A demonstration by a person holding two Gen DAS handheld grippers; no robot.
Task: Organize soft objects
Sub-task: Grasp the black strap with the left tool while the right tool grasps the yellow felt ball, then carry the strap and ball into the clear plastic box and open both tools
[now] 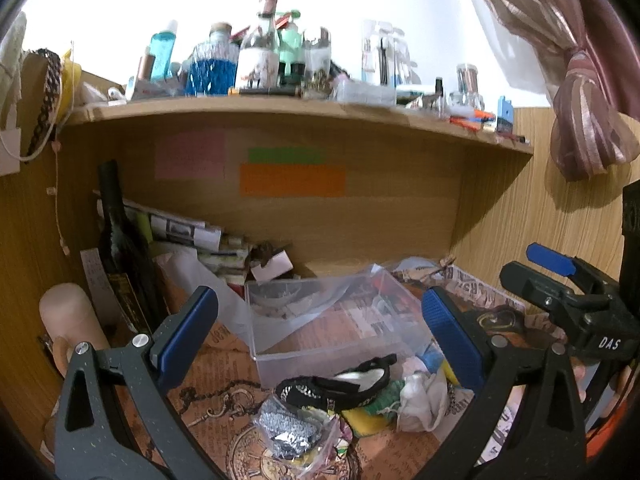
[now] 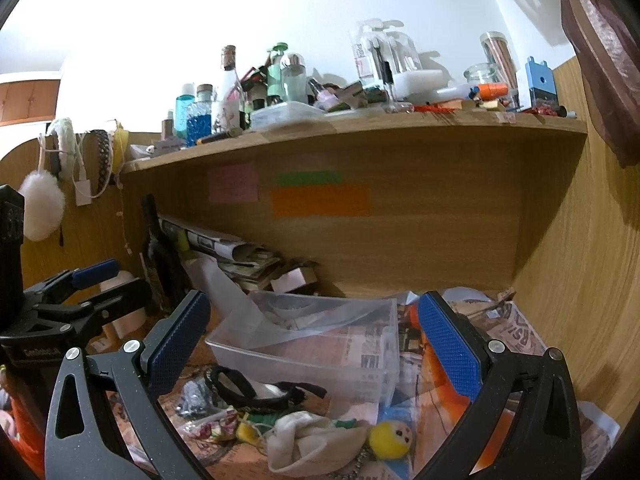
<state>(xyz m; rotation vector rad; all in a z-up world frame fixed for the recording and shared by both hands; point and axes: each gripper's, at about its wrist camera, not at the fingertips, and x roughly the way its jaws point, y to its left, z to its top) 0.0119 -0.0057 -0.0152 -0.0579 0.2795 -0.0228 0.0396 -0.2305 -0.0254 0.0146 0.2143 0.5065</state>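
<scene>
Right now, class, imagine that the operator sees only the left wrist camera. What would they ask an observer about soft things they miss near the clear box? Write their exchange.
Operator: What lies right of the white pouch?
Observer: A yellow ball with a face, beside the white pouch.
Operator: Is anything soft on the left wall?
Observer: A white fluffy puff hangs there.
Operator: Is the right gripper holding anything?
Observer: No, the right gripper has its jaws wide apart, with nothing between them.

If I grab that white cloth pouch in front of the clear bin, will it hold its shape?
Probably not: the white cloth pouch lies crumpled and creased, so expect it to sag. It looks light. The yellow ball toy touching it may roll.
</scene>
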